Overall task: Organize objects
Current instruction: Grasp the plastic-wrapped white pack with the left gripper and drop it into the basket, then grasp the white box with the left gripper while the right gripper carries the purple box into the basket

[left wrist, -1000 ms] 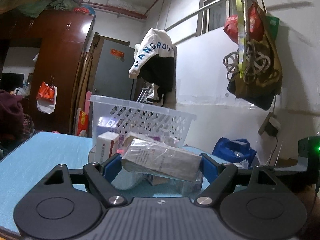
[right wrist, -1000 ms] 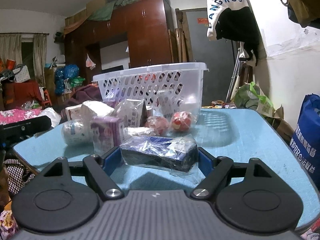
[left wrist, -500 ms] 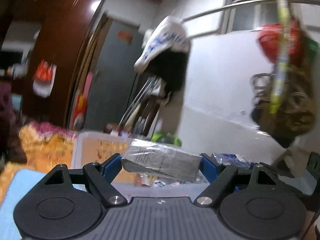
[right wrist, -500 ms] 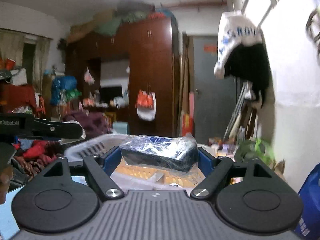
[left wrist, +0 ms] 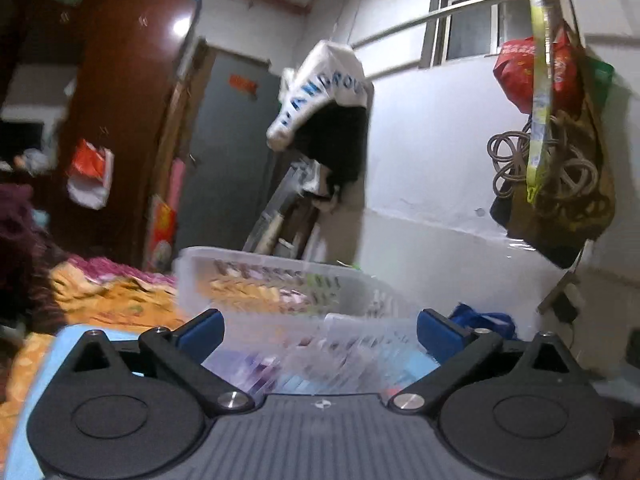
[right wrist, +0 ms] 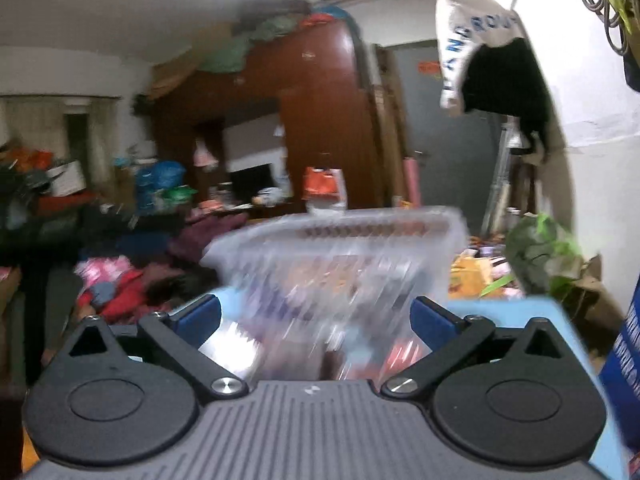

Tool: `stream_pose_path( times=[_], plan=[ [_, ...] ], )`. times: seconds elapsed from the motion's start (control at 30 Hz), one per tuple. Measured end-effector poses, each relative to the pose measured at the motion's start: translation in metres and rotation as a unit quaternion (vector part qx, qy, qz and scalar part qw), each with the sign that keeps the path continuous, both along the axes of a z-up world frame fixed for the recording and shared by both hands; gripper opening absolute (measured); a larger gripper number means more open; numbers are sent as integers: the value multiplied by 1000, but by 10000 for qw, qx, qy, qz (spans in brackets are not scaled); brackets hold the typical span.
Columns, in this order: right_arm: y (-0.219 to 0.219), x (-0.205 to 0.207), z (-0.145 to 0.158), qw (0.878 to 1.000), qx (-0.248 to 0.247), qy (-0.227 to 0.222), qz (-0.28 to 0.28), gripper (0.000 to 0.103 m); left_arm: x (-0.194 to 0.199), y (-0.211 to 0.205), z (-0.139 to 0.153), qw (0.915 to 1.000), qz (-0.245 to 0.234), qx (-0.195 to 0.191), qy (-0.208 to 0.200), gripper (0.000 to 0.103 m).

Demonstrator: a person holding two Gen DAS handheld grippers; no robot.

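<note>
A white perforated plastic basket [left wrist: 280, 280] stands on the blue table, right ahead of both grippers; it is motion-blurred in both views [right wrist: 340, 248]. My left gripper [left wrist: 318, 330] is open and empty, its blue pads apart just in front of the basket's near wall. My right gripper [right wrist: 314, 320] is also open and empty, facing the basket. Blurred packets [right wrist: 320, 320] lie on the table in front of the basket; I cannot tell them apart.
The blue table [right wrist: 520, 312] reaches to its right edge by a blue bag [right wrist: 624, 360]. A blue bag [left wrist: 484, 320] lies right of the basket. A hanging white and black jacket [left wrist: 328, 120] and bags [left wrist: 560, 160] are on the wall.
Both grippers have opened and let go of their packages: the grey wrapped pack on the left, the blue wrapped box on the right. Both views now sit lower, blurred by motion.
</note>
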State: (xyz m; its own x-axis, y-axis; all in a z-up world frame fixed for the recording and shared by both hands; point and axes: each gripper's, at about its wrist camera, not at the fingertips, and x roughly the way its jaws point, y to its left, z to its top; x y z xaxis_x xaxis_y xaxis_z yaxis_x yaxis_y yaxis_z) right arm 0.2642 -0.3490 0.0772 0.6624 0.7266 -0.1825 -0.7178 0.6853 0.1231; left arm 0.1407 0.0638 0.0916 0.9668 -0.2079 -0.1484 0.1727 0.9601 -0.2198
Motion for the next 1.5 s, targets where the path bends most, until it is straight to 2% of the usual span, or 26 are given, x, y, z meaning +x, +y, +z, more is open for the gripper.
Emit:
stream_pose_path(
  times=[0.1,0.2,0.33,0.4,0.57,0.6,0.63,0.67,0.7,0.73,0.77,0.9,1.13,1.27,1.5],
  plan=[
    [0,-26,-32,10000,-18,-38,59,103,-31,5,-28,9991,423,64,-7,103],
    [10,-33,-44,9999,-23,-47,118,101,-36,11,-46,9983,564,63,96,101],
    [30,-30,-42,9987,-431,-253,-63,90,-31,12,-53,9976,618,234,181,98],
    [36,-27,-44,9982,-556,-215,-73,85,-20,9,-54,9969,596,387,332,91],
    [43,-29,-49,9972,-707,-202,-165,70,-6,5,-62,9943,708,580,538,84],
    [42,-29,-50,9972,-707,-198,-171,67,-5,6,-63,9945,676,544,593,77],
    [43,-29,-51,9970,-730,-188,-176,57,-4,7,-63,9949,626,495,612,74],
    [45,-28,-51,9967,-773,-160,-178,53,-3,6,-64,9948,616,487,644,70],
    [45,-29,-52,9968,-767,-173,-172,53,-2,6,-64,9941,641,518,707,57],
    [44,-30,-53,9968,-762,-183,-183,53,-1,6,-65,9933,660,551,766,49],
    [43,-31,-53,9967,-761,-193,-198,53,-1,5,-66,9937,623,535,762,32],
    [40,-38,-53,9963,-769,-251,-280,52,-8,9,-70,9951,680,413,592,30],
    [30,-44,-43,9951,-752,-398,-497,52,-19,5,-70,9965,661,481,179,30],
    [24,-41,-38,9946,-696,-435,-635,52,-23,8,-70,9976,607,312,61,30],
    [15,-30,-32,9938,-604,-382,-854,52,-31,5,-64,9981,543,264,-146,30]
  ],
)
